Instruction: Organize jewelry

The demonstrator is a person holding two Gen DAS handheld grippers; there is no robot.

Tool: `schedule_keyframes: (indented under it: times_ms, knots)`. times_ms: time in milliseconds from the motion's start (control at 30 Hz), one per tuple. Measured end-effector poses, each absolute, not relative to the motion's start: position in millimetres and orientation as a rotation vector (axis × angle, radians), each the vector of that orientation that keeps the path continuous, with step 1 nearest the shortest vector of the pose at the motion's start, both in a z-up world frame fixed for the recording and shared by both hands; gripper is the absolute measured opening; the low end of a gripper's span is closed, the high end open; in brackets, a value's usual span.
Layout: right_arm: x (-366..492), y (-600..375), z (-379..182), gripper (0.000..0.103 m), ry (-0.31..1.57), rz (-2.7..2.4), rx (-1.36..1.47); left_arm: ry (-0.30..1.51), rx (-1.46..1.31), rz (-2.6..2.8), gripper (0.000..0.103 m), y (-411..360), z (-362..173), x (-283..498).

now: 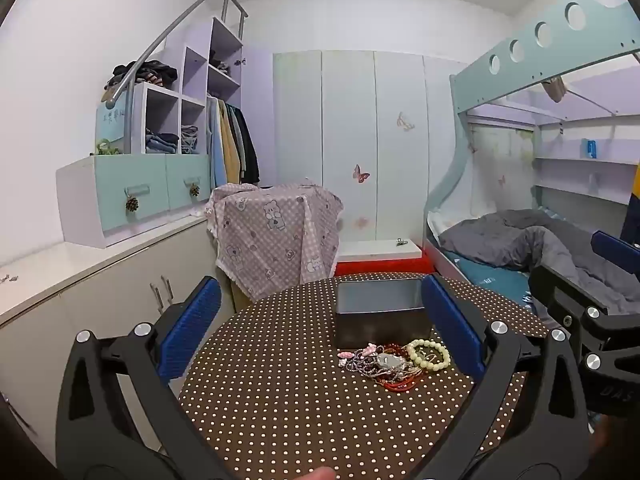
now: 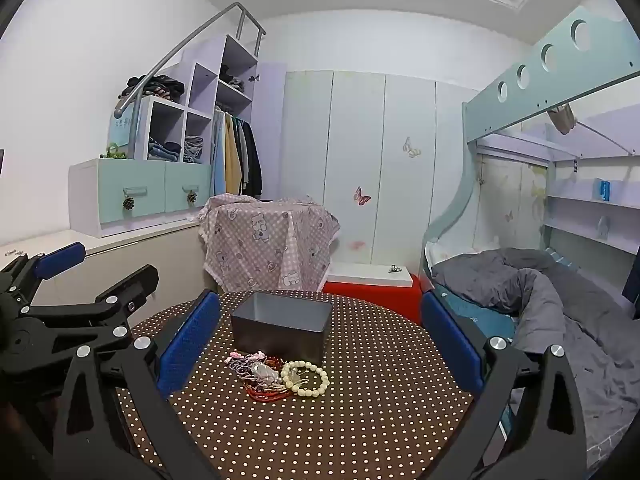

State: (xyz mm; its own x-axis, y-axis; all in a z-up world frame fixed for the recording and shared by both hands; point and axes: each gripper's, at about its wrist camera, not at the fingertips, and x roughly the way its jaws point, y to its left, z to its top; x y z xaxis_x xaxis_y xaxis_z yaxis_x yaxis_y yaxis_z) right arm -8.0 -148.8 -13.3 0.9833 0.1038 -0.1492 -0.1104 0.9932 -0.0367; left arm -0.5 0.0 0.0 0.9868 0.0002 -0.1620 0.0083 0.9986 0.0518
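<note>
Overhead, both blue-padded grippers, left (image 1: 320, 328) and right (image 2: 320, 340), hover spread empty above tangled beaded jewelry (image 2: 280, 376) beside an open grey metal box (image 2: 280, 326), ready for sorting.

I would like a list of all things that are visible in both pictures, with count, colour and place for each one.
table: one, round, brown cloth with white dots, nearest the cameras
box: one, dark grey, open top, on the table's far half
jewelry pile: one tangle, pink, red, silver, in front of the box
bead bracelet: one, cream, at the pile's right edge
checked cloth: one, pink, draped behind the table
bunk bed: one, pale blue, grey duvet, right
wardrobe: one, white, back wall
left gripper: blue pads, open
right gripper: blue pads, open
</note>
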Motion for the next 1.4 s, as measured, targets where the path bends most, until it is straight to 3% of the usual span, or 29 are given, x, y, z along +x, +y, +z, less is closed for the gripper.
schedule_keyframes:
  times_ms: [1400]
  knots:
    - [-5.1,-144.9,-20.7,0.096,0.159,0.108,-0.044,0.180,0.049,-0.002,0.098,6.0,-3.0,1.0]
